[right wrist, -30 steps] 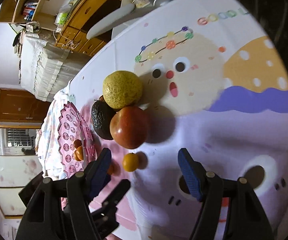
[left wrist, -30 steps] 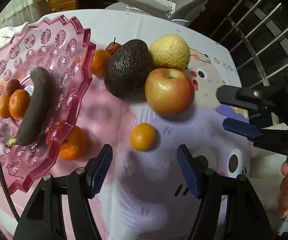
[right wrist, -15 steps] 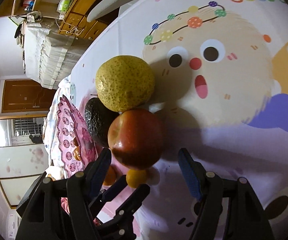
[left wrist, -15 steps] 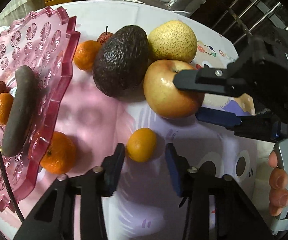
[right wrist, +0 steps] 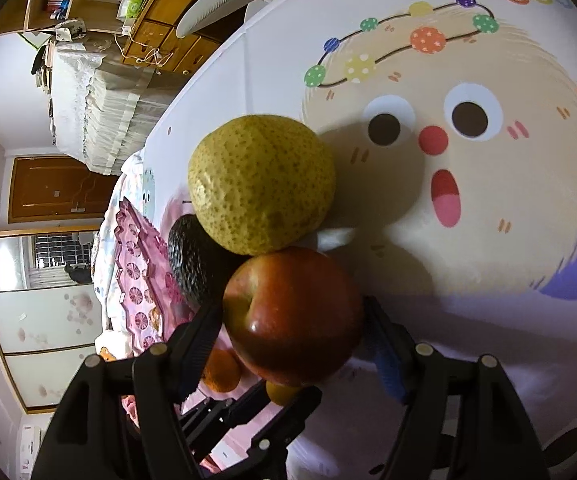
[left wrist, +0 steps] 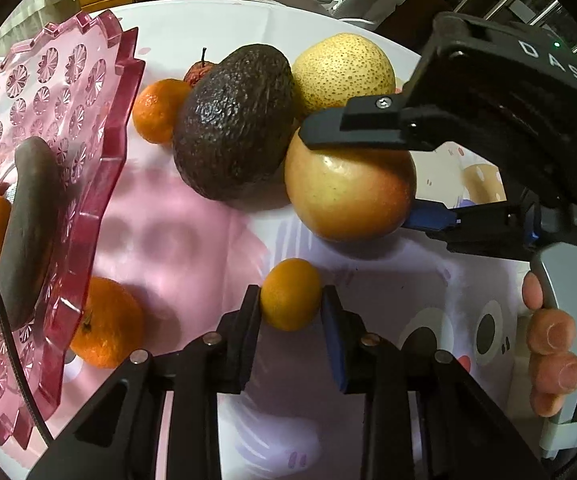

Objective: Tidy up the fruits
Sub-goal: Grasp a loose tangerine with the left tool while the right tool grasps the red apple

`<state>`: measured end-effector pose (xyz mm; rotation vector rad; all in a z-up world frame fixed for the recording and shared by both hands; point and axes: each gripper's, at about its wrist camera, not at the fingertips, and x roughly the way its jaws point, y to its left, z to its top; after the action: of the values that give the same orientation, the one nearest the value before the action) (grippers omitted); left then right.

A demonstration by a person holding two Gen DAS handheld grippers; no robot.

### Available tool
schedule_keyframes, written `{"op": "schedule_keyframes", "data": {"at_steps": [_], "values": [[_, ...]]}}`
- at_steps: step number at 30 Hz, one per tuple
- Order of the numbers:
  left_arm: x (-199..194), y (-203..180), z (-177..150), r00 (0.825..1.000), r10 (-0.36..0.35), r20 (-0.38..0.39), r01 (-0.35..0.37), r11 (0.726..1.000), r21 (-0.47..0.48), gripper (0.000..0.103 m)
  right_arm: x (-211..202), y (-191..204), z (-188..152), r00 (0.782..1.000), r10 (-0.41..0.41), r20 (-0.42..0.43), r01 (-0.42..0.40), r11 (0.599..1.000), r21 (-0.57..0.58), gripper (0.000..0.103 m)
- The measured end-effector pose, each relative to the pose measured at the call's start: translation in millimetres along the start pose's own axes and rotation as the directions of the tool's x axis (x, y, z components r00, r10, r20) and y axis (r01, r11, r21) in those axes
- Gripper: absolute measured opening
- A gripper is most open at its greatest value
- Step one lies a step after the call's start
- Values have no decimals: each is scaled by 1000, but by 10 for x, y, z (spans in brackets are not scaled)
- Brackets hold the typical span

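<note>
Pinching the small orange [left wrist: 291,294] with your left gripper [left wrist: 291,308], you are bringing your right gripper [right wrist: 293,332], jaws opening, around the apple [right wrist: 293,316] to carry both toward the pink plate [left wrist: 100,168].

The left gripper [left wrist: 290,312] is pointed steeply downward, its pads pressed on both sides of a small orange fruit [left wrist: 290,294]. The right gripper [right wrist: 292,328] is angled downward with its jaws opening, an apple [right wrist: 294,316] set between them. Fingers [left wrist: 554,344] are wrapped around the right gripper's handle.
</note>
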<state>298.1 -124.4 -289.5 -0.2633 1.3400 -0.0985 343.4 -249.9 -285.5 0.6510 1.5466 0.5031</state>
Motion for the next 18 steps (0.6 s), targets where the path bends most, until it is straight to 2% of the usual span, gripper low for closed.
{"op": "schedule_keyframes", "data": {"at_steps": [11, 18], "values": [[-61, 131, -87, 1000, -22, 0, 22, 1000, -3, 27, -19, -15, -56, 1000, 5, 7, -5, 999, -34, 70], [-180, 242, -230, 999, -37, -1, 37, 999, -10, 27, -83, -79, -262, 1000, -23, -9, 23, 999, -30, 70]]}}
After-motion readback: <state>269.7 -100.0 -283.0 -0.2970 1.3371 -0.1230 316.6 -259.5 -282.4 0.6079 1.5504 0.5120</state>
